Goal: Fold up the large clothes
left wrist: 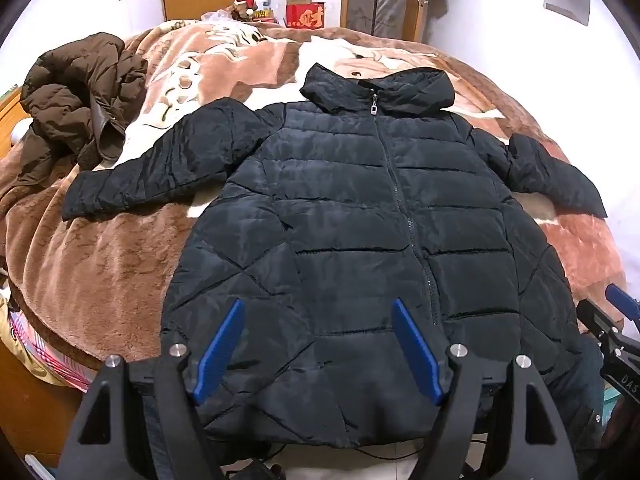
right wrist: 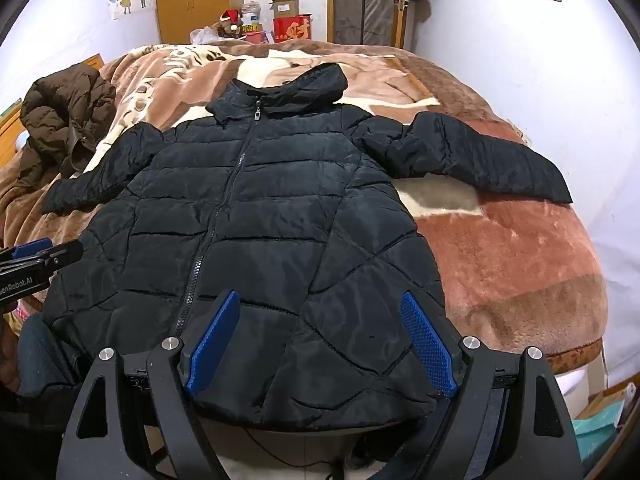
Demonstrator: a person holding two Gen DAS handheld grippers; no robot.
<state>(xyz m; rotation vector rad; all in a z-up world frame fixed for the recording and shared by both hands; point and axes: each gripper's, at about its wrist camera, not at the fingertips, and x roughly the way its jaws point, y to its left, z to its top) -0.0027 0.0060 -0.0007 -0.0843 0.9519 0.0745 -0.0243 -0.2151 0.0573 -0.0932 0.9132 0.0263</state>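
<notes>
While two jackets point(left wrist: 360, 216) lie, claws gape.

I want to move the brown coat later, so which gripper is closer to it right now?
Left. The left gripper hangs open over the black jacket's hem on the brown coat's side; the right gripper is open above the hem's opposite half, farther away.

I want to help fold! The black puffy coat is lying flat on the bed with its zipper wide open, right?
Not quite: the black puffy coat does lie flat on the bed, but its zipper is closed up to the collar. The left wrist view shows it.
</notes>
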